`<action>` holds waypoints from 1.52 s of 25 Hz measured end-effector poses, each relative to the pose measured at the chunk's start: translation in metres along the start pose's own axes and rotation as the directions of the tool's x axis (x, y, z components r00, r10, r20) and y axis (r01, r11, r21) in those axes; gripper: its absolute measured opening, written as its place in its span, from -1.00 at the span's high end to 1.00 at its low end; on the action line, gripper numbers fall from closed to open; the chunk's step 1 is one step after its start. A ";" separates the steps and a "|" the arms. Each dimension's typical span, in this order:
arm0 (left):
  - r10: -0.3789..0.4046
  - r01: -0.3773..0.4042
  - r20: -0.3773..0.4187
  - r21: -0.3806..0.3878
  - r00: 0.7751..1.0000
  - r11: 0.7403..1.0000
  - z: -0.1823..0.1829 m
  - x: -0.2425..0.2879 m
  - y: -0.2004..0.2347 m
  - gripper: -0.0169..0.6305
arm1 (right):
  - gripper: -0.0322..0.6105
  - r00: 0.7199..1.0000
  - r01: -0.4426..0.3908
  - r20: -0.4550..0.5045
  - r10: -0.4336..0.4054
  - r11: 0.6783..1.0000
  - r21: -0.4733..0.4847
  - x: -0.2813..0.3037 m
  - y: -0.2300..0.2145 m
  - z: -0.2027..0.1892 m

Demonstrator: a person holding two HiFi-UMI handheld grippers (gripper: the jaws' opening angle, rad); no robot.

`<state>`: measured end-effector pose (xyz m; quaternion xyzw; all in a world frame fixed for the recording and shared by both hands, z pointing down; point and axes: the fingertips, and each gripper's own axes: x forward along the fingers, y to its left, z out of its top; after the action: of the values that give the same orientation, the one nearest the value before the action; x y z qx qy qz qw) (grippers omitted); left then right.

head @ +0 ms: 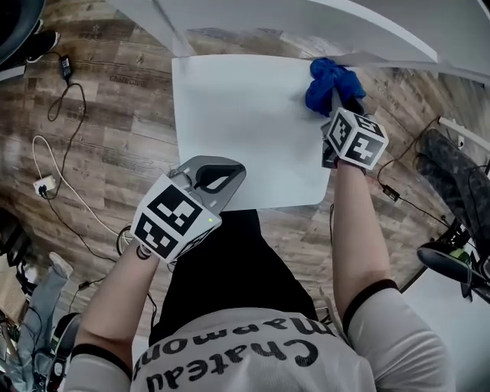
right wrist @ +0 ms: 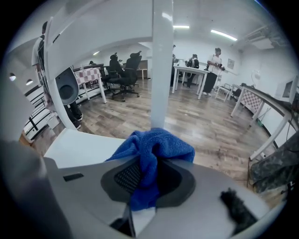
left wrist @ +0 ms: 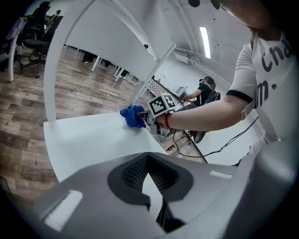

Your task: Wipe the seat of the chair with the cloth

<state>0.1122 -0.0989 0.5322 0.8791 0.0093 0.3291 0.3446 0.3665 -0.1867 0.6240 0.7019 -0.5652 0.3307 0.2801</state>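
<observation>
Left gripper (head: 230, 178): nearest, poised over the front left edge of the seat. Its jaws are drawn almost together, with only a sliver of white showing between them, and they hold nothing.
Seat (head: 245, 130): a flat white slab, bare across the middle, with wood floor (head: 99, 115) all round it. I can make out no stain or crumb on it.
Right gripper (head: 338, 101): reached across to the seat's far right corner, jaws clamped on the cloth, a fold of which fills the gap between the pads.
Cloth (head: 328, 80): blue, bunched into a loose wad at the jaw tips, at the far right corner close to the backrest. Whether it presses on the surface I cannot tell.
How the cloth handles: by its look it is soft, light and limp, with a nubbly weave that should drag on the smooth seat rather than skate. A pinch through the middle of the wad, as now, leaves enough hanging out to sweep with. A hold at one edge would likely let it trail and fold under.
How the seat handles: probably stiff and slick. The chair may shift under a hard push, and the free gripper could steady the front edge.
Backrest (head: 344, 23): a white curved frame just beyond the cloth. One upright post (right wrist: 162, 70) stands straight ahead of the right jaws.
Stage: my judgement is that the far corner is being worked and most of the seat is left to cover.
</observation>
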 end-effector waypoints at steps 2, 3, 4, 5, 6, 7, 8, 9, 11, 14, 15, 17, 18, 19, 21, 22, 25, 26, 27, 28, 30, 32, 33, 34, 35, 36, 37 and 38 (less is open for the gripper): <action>0.021 -0.020 0.029 -0.038 0.999 0.999 -0.003 -0.011 0.006 0.92 | 0.65 1.000 0.017 0.007 -0.016 0.998 -0.056 -0.011 0.015 0.004; 0.037 -0.034 0.051 -0.063 0.998 0.997 -0.004 -0.018 0.011 0.92 | 0.65 1.000 -0.004 0.021 0.007 0.993 -0.119 -0.016 0.032 0.008; 0.057 -0.050 0.075 -0.092 0.996 0.995 -0.005 -0.026 0.016 0.92 | 0.65 0.998 -0.049 0.034 0.057 0.980 -0.195 -0.022 0.057 0.010; 0.083 -0.070 0.099 -0.125 0.992 0.990 -0.007 -0.034 0.023 0.92 | 0.65 0.991 -0.119 0.033 0.133 0.957 -0.266 -0.028 0.088 0.009; 0.114 -0.093 0.119 -0.163 0.986 0.982 -0.013 -0.044 0.030 0.92 | 0.65 0.975 -0.208 0.012 0.223 0.925 -0.317 -0.033 0.125 0.002; 0.149 -0.120 0.134 -0.203 0.980 0.972 -0.021 -0.054 0.038 0.92 | 0.65 0.950 -0.300 -0.025 0.310 0.891 -0.341 -0.039 0.163 -0.007; 0.189 -0.151 0.142 -0.243 0.972 0.958 -0.031 -0.065 0.048 0.92 | 0.65 0.921 -0.382 -0.065 0.384 0.860 -0.339 -0.043 0.201 -0.018; 0.231 -0.183 0.147 -0.281 0.962 0.942 -0.042 -0.076 0.058 0.92 | 0.65 0.890 -0.451 -0.099 0.445 0.832 -0.323 -0.048 0.236 -0.027; 0.304 -0.232 0.160 -0.358 0.939 0.904 -0.061 -0.100 0.076 0.92 | 0.65 0.821 -0.569 -0.144 0.552 0.773 -0.281 -0.059 0.299 -0.038; 0.365 -0.251 0.201 -0.436 0.909 0.864 -0.084 -0.132 0.087 0.92 | 0.65 0.701 -0.711 -0.217 0.680 0.641 -0.289 -0.077 0.372 -0.050; 0.375 -0.254 0.211 -0.444 0.903 0.859 -0.092 -0.141 0.087 0.92 | 0.65 0.681 -0.728 -0.231 0.695 0.608 -0.317 -0.080 0.386 -0.051; 0.384 -0.257 0.218 -0.450 0.897 0.855 -0.111 -0.155 0.086 0.92 | 0.65 0.719 -0.684 -0.222 0.658 0.616 -0.390 -0.072 0.391 -0.044; 0.386 -0.258 0.218 -0.452 0.896 0.854 -0.122 -0.160 0.084 0.92 | 0.65 0.767 -0.630 -0.205 0.608 0.656 -0.415 -0.063 0.383 -0.038; 0.389 -0.259 0.218 -0.456 0.895 0.851 -0.133 -0.166 0.083 0.92 | 0.65 0.817 -0.568 -0.186 0.546 0.707 -0.422 -0.051 0.371 -0.031; 0.397 -0.257 0.223 -0.473 0.890 0.843 -0.154 -0.176 0.081 0.92 | 0.65 0.878 -0.477 -0.175 0.445 0.790 -0.385 -0.030 0.349 -0.022; 0.402 -0.255 0.227 -0.485 0.887 0.837 -0.164 -0.181 0.080 0.92 | 0.65 0.888 -0.460 -0.179 0.423 0.815 -0.353 -0.023 0.343 -0.022; 0.410 -0.241 0.241 -0.518 0.880 0.821 -0.186 -0.191 0.079 0.92 | 0.66 0.908 -0.417 -0.177 0.380 0.860 -0.293 -0.015 0.343 -0.023; 0.409 -0.237 0.243 -0.522 0.880 0.819 -0.191 -0.193 0.079 0.92 | 0.66 0.919 -0.391 -0.171 0.355 0.873 -0.292 -0.014 0.345 -0.023; 0.406 -0.233 0.242 -0.523 0.881 0.820 -0.195 -0.196 0.080 0.92 | 0.66 0.930 -0.365 -0.162 0.330 0.885 -0.290 -0.014 0.346 -0.024; 0.401 -0.232 0.240 -0.521 0.884 0.822 -0.199 -0.198 0.080 0.92 | 0.66 0.939 -0.340 -0.152 0.308 0.897 -0.284 -0.014 0.346 -0.024; 0.394 -0.231 0.238 -0.509 0.888 0.829 -0.202 -0.202 0.079 0.92 | 0.66 0.952 -0.298 -0.150 0.265 0.913 -0.280 -0.016 0.347 -0.026; 0.390 -0.232 0.244 -0.494 0.888 0.838 -0.201 -0.206 0.079 0.92 | 0.66 0.961 -0.268 -0.161 0.227 0.907 -0.325 -0.015 0.348 -0.028; 0.390 -0.236 0.245 -0.486 0.888 0.842 -0.200 -0.207 0.080 0.92 | 0.66 0.963 -0.259 -0.163 0.213 0.898 -0.355 -0.015 0.350 -0.029; 0.393 -0.243 0.243 -0.476 0.887 0.845 -0.200 -0.207 0.082 0.92 | 0.66 0.965 -0.253 -0.161 0.207 0.891 -0.377 -0.014 0.350 -0.029; 0.399 -0.256 0.239 -0.467 0.885 0.847 -0.200 -0.208 0.086 0.92 | 0.66 0.966 -0.251 -0.155 0.206 0.887 -0.388 -0.014 0.350 -0.029; 0.410 -0.271 0.235 -0.461 0.881 0.845 -0.200 -0.209 0.089 0.92 | 0.66 0.967 -0.250 -0.146 0.208 0.887 -0.389 -0.014 0.350 -0.028; 0.425 -0.285 0.232 -0.464 0.875 0.839 -0.200 -0.210 0.093 0.92 | 0.66 0.967 -0.250 -0.137 0.212 0.890 -0.382 -0.014 0.348 -0.028; 0.442 -0.294 0.234 -0.477 0.866 0.828 -0.200 -0.211 0.095 0.92 | 0.66 0.968 -0.249 -0.128 0.217 0.894 -0.371 -0.015 0.347 -0.027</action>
<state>-0.1904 -0.1029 0.5788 0.8098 -0.2936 0.2298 0.4530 0.0207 -0.2274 0.6360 0.5461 -0.6869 0.2735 0.3939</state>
